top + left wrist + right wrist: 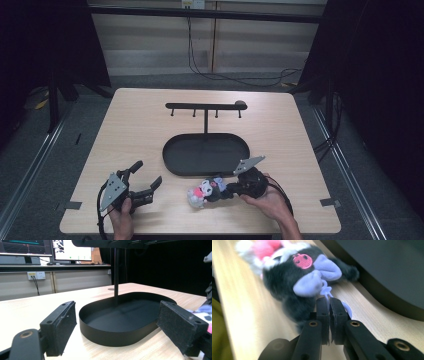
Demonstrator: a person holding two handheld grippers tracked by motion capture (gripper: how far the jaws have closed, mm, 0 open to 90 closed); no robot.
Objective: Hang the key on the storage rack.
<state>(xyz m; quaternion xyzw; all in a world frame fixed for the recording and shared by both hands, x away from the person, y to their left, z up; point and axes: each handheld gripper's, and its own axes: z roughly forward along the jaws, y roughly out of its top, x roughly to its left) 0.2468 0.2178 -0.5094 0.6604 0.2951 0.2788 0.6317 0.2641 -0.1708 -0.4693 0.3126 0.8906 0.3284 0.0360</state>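
Right gripper view shows our right gripper (329,301) clamped on the plush toy's (294,277) lilac loop (327,293), toy lying ahead on the counter (140,130) beside the black stand (206,155), while our left gripper (142,180) waits apart, farther off.

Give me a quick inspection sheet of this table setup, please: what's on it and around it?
Surface: wooden table, bare light top.
Job's things: black oval tray with a hook stand; plush toy lying beside the tray.
Clutter: nothing seen.
Grippers: left gripper open, holding nothing; right gripper shut on the toy's lilac loop.
Cables: several hang and trail by the far wall.
Surroundings: monitors, wall socket, dark curtains.
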